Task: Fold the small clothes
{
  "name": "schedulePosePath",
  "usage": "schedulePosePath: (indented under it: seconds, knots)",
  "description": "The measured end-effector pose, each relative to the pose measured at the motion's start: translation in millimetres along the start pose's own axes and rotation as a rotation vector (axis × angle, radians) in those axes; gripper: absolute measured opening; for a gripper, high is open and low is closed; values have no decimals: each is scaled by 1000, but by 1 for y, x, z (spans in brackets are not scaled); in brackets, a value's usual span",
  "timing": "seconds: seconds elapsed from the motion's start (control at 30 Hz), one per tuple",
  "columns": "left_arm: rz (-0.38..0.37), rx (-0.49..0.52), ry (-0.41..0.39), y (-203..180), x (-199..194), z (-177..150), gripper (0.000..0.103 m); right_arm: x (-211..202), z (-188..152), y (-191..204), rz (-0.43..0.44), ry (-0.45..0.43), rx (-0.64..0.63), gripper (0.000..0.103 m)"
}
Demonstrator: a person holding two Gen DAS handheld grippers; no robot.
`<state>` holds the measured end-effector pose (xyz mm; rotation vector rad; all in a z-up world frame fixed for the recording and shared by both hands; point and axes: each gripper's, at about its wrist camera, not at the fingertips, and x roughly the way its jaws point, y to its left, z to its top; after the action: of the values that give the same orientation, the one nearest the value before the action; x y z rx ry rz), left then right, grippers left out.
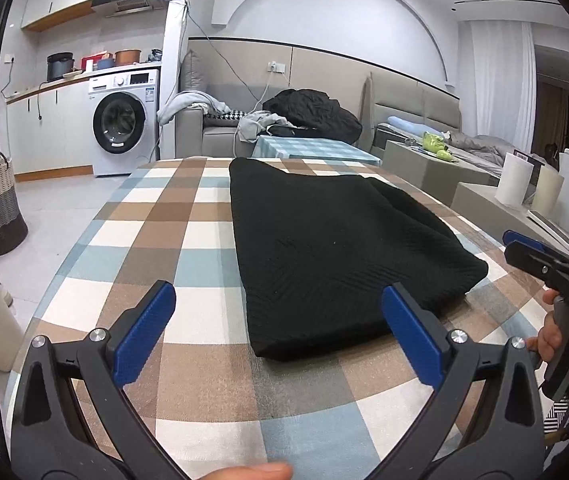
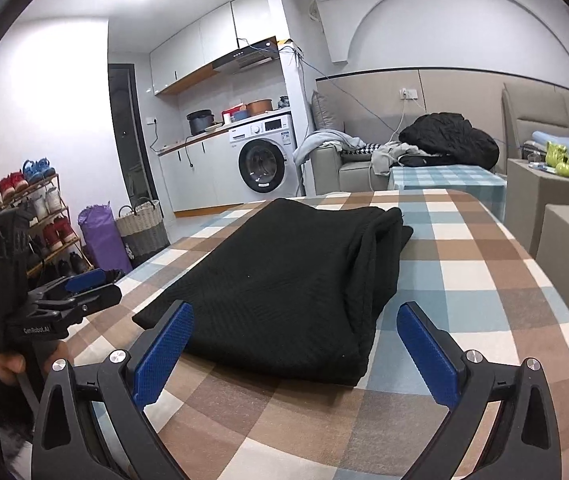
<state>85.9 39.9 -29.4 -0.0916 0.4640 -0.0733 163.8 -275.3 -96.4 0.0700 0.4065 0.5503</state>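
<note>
Left wrist view: left claw spread wide, empty; folded black garment on desk directly ahead. Right claw likewise spread, garment ahead.

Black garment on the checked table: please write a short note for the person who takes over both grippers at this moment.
Left gripper: open, empty, just short of the near edge of the black garment.
Right gripper: open, empty, at the same near edge.
Garment: lies folded in layers on the checked tablecloth; stacked edges show on its right side in the right wrist view.
Done: at least one fold.
Left: probably one more fold or tidying; I cannot tell if it is final.
</note>
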Motion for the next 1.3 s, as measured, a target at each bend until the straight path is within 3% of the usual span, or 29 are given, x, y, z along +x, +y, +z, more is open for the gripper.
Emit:
schedulePosePath:
  seconds: [1.3]
  knots:
    - [-2, 10, 10, 0, 7, -5, 102, 2, -2, -7, 16, 13, 30, 103]
